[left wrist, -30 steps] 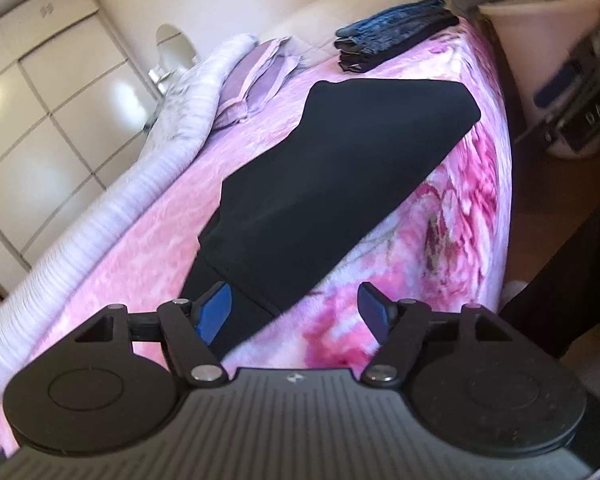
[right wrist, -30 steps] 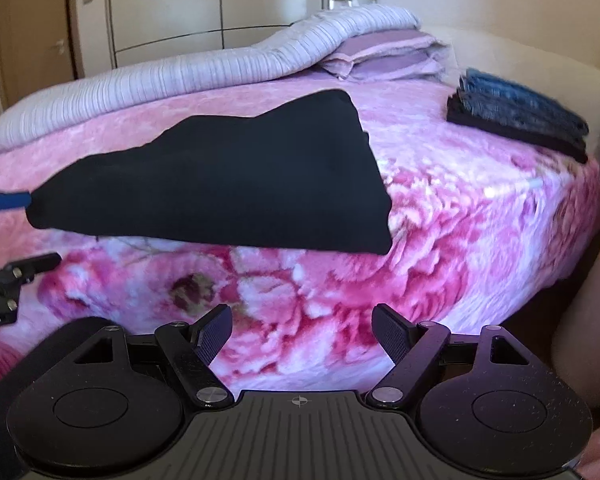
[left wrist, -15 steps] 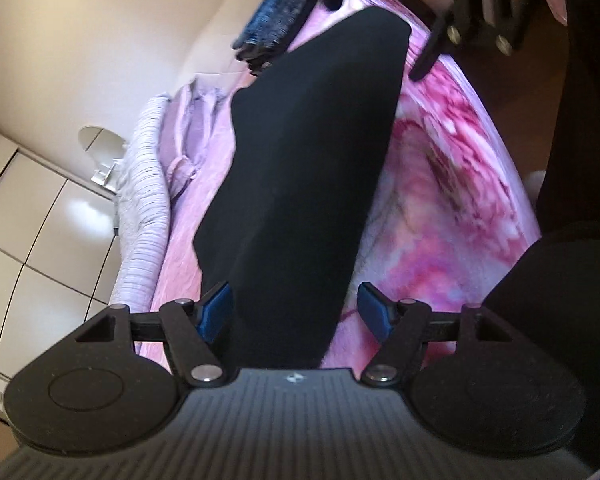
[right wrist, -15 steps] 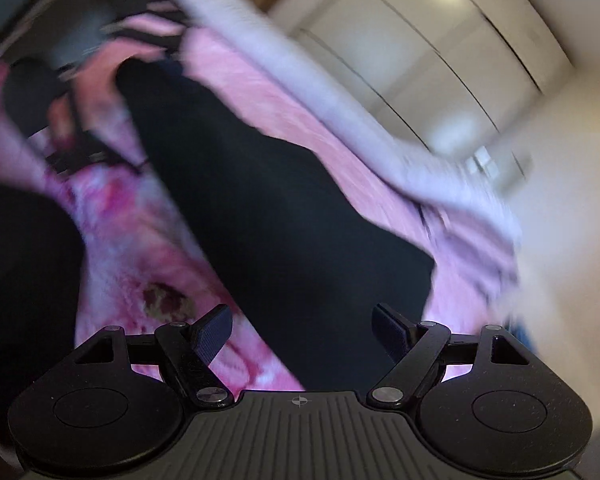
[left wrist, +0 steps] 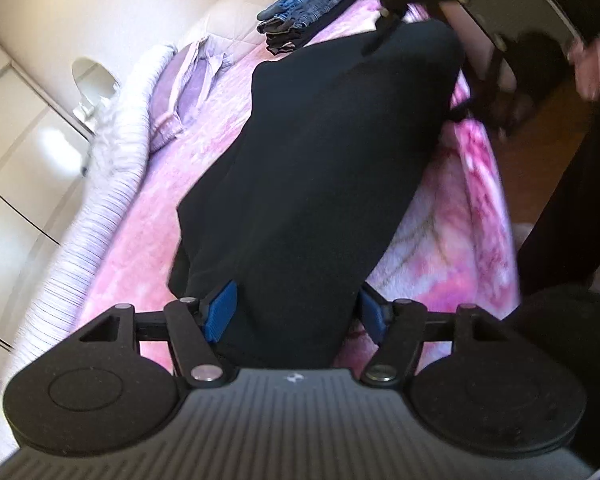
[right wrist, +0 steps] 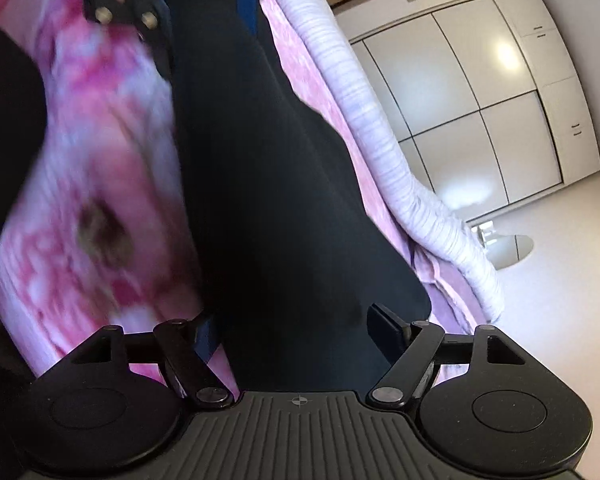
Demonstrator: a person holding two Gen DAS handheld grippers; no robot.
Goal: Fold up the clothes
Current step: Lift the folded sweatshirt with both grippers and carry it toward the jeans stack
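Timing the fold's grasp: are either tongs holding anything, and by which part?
Nothing gripped yet. Left tongs and right tongs each straddle an end of the black garment, unpinched; the right have just been closing.

Left claw [left wrist: 296,312] jaws spread; right claw [right wrist: 296,330] spread, jaws just been closing.

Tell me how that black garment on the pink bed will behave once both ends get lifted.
The black garment lies flat and follows the pink blanket, so it is probably floppy and will sag in the middle between the left gripper and right gripper. It looks thin, so likely light. The plush blanket may drag on it slightly.
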